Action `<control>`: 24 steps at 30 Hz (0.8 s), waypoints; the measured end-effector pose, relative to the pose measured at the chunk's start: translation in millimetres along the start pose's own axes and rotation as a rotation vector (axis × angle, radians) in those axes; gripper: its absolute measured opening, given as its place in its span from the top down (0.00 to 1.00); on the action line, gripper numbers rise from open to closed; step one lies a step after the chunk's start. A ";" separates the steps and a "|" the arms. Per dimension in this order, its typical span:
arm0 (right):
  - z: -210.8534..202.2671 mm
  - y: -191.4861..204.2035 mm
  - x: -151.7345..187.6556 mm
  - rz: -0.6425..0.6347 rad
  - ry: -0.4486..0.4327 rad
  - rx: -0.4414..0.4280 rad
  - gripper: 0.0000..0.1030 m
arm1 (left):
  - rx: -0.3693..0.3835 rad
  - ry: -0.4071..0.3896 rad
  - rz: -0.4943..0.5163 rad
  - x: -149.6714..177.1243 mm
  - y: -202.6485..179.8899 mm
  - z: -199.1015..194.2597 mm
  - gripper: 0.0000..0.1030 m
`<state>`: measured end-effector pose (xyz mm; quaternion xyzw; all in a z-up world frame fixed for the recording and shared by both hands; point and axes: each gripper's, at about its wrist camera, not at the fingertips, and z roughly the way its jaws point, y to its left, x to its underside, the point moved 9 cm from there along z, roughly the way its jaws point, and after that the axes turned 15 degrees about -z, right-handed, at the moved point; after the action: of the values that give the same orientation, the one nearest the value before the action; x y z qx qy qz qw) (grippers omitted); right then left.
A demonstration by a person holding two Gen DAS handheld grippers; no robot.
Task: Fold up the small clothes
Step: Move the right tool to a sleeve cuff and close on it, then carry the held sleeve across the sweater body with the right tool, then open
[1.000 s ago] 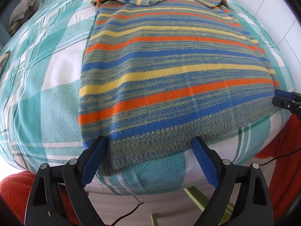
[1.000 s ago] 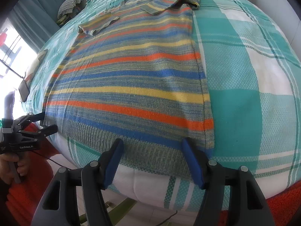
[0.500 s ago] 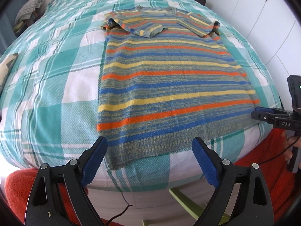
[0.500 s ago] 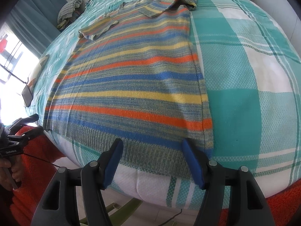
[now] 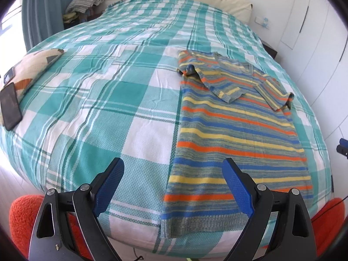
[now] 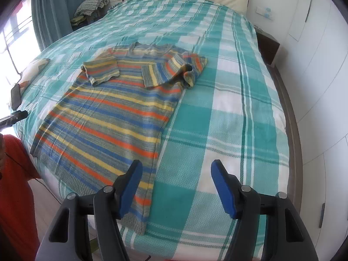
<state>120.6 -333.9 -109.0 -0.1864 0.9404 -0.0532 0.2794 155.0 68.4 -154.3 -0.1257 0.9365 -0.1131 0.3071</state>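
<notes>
Striped knit sweater (image 6: pixel 108 121) is lying flat on the teal checked bedspread (image 6: pixel 228 119), sleeves tucked in; left gripper (image 5: pixel 174 187) and right gripper (image 6: pixel 176 187) are hanging open, empty. Grabbing one hem corner is probably skewing the fold.

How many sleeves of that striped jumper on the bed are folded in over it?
2. Both short sleeves of the striped knitted jumper lie folded inward across its chest near the neckline: one on the window side, the other on the wardrobe side, bunched at its shoulder.
</notes>
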 end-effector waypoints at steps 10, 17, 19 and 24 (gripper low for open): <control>125.2 53.8 -127.2 -0.368 -0.049 -0.117 0.38 | -0.108 -0.013 0.072 16.8 18.6 22.9 0.10; 228.9 36.8 -158.4 -0.268 0.010 -0.071 0.58 | -0.129 0.023 0.036 17.4 29.1 33.4 0.10; 235.3 19.9 -160.2 -0.141 0.003 -0.144 0.97 | -0.139 0.036 0.030 18.3 31.1 37.0 0.10; 176.6 -93.7 -153.3 0.271 -0.191 -0.143 0.96 | -0.130 0.025 0.029 17.7 30.3 33.3 0.10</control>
<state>365.8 -361.5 -160.4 -0.0818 0.9274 0.0699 0.3583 156.2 87.1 -198.9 -0.1302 0.9474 -0.0491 0.2883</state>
